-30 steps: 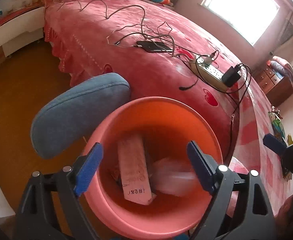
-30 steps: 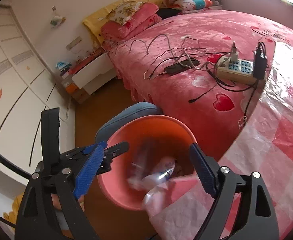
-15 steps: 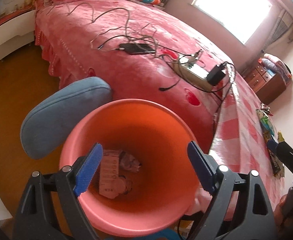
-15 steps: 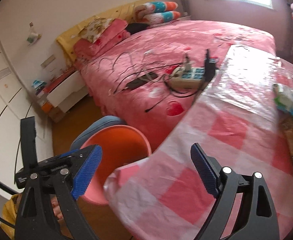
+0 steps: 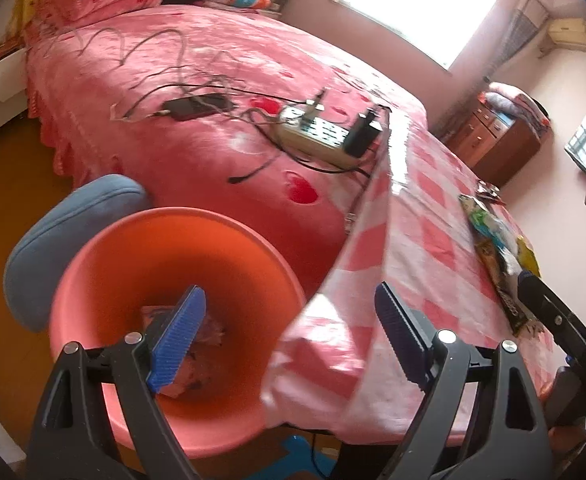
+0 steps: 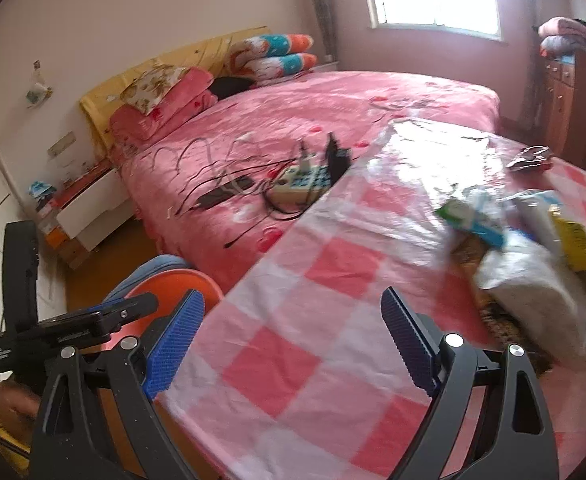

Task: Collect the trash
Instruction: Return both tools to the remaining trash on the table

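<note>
Both grippers, left & right, gaping wide (empty), bin w/ trash below.

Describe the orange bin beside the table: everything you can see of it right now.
The orange bin is a round, smooth, plastic-looking tub, wider at the rim, standing upright and open on the wooden floor at the corner of the checked tablecloth. Crumpled pinkish trash lies at its bottom. A blue cushion sits close against its far side.
</note>
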